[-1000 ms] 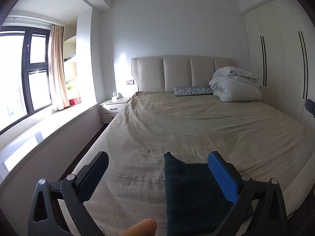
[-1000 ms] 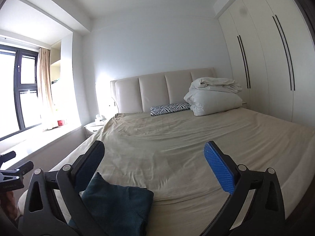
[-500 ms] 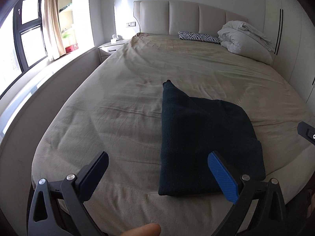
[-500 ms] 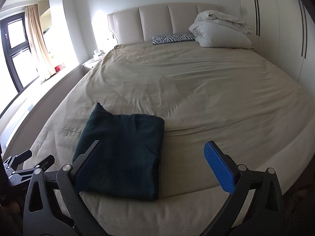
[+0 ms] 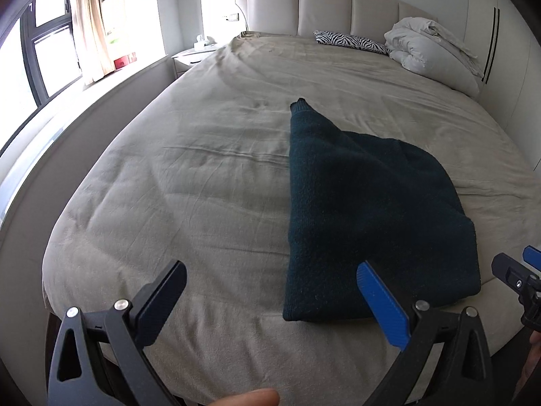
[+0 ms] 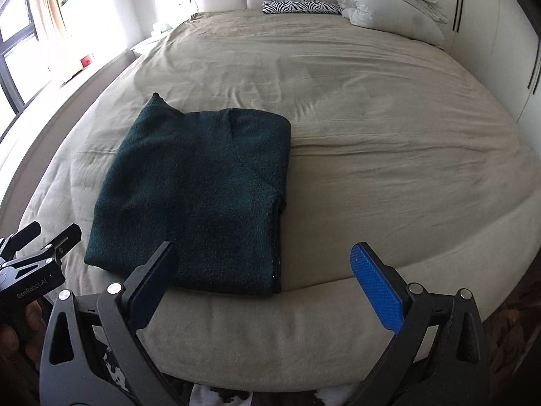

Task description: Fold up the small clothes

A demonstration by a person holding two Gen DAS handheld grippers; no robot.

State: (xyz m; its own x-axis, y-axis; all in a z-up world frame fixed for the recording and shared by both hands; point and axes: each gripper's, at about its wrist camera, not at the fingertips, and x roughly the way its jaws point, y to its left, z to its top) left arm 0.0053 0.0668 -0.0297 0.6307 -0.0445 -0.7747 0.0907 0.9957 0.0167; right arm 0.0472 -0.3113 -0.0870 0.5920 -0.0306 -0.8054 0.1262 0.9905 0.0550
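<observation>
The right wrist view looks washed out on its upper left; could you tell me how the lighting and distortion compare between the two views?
Right wrist view: the window side is blown out to white, the dark sweater loses fold detail, and the bed edge bows. Left wrist view: the window is milder, with frame and curtain readable; the same fisheye curve bends the bed; both stay sharp.

Zebra pillow (image 5: 350, 41), crumpled duvet (image 5: 432, 50)

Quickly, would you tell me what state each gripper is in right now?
Left gripper: open, holding nothing.
Right gripper: open, holding nothing; the folded dark green garment lies free on the bed.
</observation>
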